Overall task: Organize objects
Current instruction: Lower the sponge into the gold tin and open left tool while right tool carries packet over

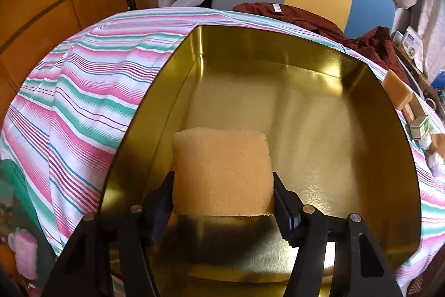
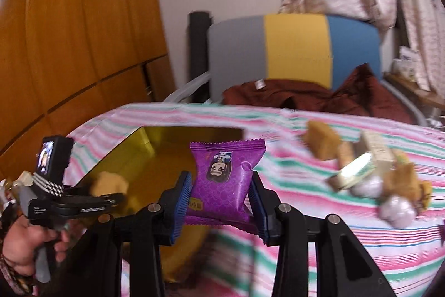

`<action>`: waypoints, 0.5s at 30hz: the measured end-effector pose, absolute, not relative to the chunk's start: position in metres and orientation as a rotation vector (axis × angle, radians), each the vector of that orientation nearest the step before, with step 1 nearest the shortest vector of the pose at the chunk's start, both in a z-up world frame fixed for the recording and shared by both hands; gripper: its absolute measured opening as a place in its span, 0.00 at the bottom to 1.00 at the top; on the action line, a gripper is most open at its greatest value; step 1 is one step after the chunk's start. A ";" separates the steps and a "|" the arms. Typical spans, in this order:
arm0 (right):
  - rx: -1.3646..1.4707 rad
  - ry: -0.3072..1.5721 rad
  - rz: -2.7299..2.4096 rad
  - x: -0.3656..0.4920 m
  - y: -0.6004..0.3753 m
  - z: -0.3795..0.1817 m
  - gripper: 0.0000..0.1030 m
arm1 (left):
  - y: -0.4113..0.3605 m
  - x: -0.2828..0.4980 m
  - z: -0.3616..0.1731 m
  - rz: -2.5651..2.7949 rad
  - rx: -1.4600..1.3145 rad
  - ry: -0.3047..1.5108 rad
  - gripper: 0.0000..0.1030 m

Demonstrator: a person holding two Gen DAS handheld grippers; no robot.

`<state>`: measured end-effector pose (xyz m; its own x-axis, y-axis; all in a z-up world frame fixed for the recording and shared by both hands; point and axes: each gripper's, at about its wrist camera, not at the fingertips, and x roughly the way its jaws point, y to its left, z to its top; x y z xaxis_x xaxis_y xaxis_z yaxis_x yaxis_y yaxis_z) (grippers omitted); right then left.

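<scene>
The yellow sponge point(image 1: 222, 171) sits squeezed between the jaws of the left gripper point(image 1: 224, 194), over the gold tin point(image 1: 389, 130). The right gripper point(image 2: 221, 192) holds a purple snack packet point(image 2: 226, 180) tight in its jaws, beside the tin. More small things point(image 2: 375, 171) lie to the right on the striped cloth point(image 2: 333, 241).

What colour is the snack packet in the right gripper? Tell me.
Purple, with a small cartoon figure printed on it; the snack packet shows best in the right wrist view.
</scene>
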<state>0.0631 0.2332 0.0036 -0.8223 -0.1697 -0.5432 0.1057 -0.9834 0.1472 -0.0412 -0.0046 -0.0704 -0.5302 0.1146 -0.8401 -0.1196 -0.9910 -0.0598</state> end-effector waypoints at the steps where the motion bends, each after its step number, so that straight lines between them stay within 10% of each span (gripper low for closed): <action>1: 0.892 -0.157 -2.844 0.060 0.226 0.001 0.40 | -0.004 -0.041 -0.071 2.629 -1.452 0.022 0.63; 15: 1.177 -0.163 -2.654 0.025 0.174 -0.038 0.40 | -0.032 -0.031 -0.015 2.658 -1.347 -0.203 0.93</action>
<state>0.0249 0.1737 -0.0376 -0.6497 -0.2559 -0.7158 0.1663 -0.9667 0.1946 -0.0305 -0.0322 -0.0153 -0.5837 0.1986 -0.7873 -0.0769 -0.9788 -0.1899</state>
